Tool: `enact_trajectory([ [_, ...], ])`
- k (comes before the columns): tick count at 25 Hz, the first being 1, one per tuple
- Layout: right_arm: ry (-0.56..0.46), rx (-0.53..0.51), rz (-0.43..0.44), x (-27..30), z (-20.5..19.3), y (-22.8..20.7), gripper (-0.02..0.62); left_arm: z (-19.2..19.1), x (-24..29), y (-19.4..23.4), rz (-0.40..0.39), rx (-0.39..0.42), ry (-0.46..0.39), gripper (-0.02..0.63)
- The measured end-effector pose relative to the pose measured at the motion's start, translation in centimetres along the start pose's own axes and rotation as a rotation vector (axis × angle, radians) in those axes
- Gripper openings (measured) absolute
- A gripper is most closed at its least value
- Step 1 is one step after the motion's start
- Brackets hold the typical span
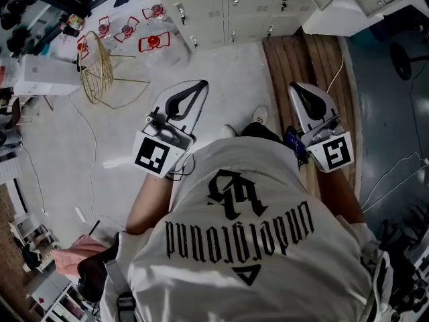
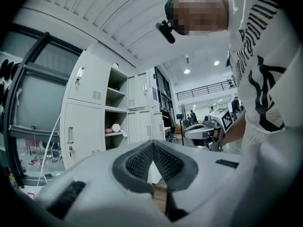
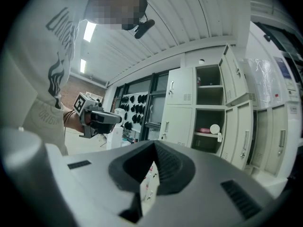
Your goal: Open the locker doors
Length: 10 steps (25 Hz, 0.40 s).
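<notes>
Closest, my printed shirt [image 1: 248, 247] fills the foreground. Beyond it my left gripper [image 1: 200, 84] has its fingers [image 2: 137, 162] pressed together, empty; my right gripper [image 1: 295, 86] is likewise closed on nothing. Well ahead of both fingertips stand the lockers [image 1: 221, 12], untouched, two compartments [image 3: 208, 112] already open.

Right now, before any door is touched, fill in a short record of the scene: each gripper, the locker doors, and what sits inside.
left gripper: shut, empty
right gripper: shut, empty
closed doors: end column, upper and lower
open compartments: neighbouring column, shelves exposed
contents: white roll and pink item on one shelf
contact: none, both grippers held in the air
</notes>
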State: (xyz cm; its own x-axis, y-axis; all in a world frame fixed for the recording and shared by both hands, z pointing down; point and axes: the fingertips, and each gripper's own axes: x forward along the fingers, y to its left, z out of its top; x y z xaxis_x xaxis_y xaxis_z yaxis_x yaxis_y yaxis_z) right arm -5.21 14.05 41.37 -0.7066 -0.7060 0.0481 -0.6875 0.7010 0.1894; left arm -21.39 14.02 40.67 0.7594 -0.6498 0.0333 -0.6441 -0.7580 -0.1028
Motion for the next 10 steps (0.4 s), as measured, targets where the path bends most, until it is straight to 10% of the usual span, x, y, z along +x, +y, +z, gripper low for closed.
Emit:
enact_trajectory([
  [10,0.002,-0.011,0.007,0.14,0.29,0.36,0.005,0.26,-0.21,-0.22,-0.001,-0.004,-0.005,0.006],
])
